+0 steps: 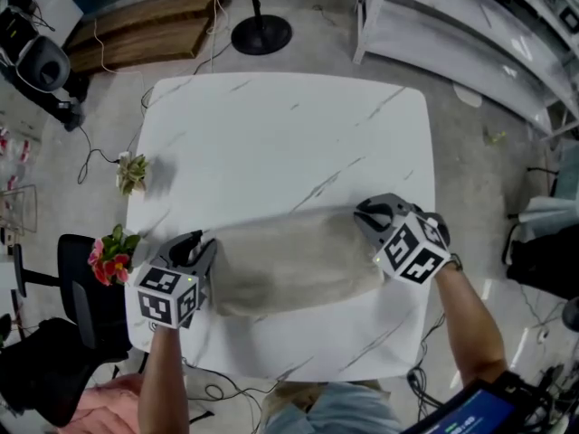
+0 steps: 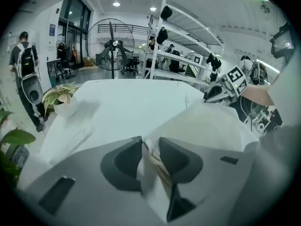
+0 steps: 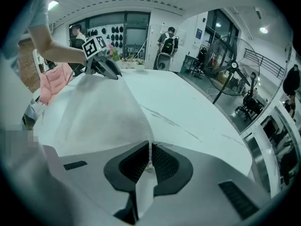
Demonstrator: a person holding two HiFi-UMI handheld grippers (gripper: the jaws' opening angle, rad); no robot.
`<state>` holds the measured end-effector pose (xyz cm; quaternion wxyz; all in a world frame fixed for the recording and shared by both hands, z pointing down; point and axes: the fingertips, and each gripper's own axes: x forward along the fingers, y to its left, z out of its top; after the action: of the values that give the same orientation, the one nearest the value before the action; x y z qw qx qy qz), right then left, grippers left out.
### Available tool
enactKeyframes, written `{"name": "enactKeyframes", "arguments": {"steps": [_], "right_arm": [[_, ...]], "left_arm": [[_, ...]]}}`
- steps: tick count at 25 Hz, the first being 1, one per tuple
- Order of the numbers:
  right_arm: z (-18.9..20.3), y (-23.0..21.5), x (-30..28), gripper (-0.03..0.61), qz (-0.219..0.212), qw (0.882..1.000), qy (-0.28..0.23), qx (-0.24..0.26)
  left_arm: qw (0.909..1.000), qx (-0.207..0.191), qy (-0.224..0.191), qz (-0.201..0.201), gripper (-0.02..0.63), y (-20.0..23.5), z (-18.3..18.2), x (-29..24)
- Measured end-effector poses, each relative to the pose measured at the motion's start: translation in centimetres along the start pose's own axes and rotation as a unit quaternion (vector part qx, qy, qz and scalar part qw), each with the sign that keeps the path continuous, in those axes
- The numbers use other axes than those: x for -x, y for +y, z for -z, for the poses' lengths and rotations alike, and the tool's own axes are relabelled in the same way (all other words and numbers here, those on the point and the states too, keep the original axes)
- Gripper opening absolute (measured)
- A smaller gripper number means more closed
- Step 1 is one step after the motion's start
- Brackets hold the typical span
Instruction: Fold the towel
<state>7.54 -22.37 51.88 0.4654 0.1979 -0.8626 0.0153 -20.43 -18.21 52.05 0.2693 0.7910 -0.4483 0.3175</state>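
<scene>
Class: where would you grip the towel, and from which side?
Probably the towel at its two short ends, from left and right: it stretches as a long band across the table, so each end offers a thin edge to pinch.

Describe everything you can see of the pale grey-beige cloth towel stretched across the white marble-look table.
The pale grey-beige cloth towel looks soft and thin. It stretches as a long folded band over the near part of the white marble-look table, with layers showing at its left end. The right gripper pinches its right end with jaws closed on the cloth; its left end sits between the left gripper's parted jaws.
</scene>
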Motion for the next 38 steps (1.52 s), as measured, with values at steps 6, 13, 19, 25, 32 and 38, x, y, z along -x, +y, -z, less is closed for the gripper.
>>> {"name": "enactKeyframes", "arguments": {"steps": [6,13,19,25,32,38], "right_arm": [[-0.6,-0.8,0.3,0.071,-0.007,0.995,-0.042,-0.092],[-2.8,-2.8,5.2,0.083,0.038,0.981,-0.132,-0.137],[-4.7,1.7,3.6,0.063,-0.006,0.989,-0.131,-0.061],[-1.8,1.6,0.6,0.052,-0.022,0.993,-0.093,-0.063],[-1.7,1.0,-0.3,0.057,-0.044,0.987,-0.118,-0.101],[-3.9,0.8,4.8,0.069,0.007,0.981,-0.161,-0.110]], "left_arm": [[0.9997,-0.004,-0.019,-0.014,0.157,0.2,-0.9,0.8],[0.9921,-0.010,-0.107,-0.065,0.210,0.6,-2.1,6.9],[0.9870,-0.119,-0.107,-0.012,0.121,-3.8,-3.0,4.5],[0.9936,-0.104,-0.041,-0.014,0.098,-1.9,-0.9,0.7],[0.9963,-0.048,-0.071,-0.009,0.091,-0.3,-1.6,-0.2],[0.9910,-0.057,-0.114,-0.042,0.092,-0.8,-2.7,5.6]]}}
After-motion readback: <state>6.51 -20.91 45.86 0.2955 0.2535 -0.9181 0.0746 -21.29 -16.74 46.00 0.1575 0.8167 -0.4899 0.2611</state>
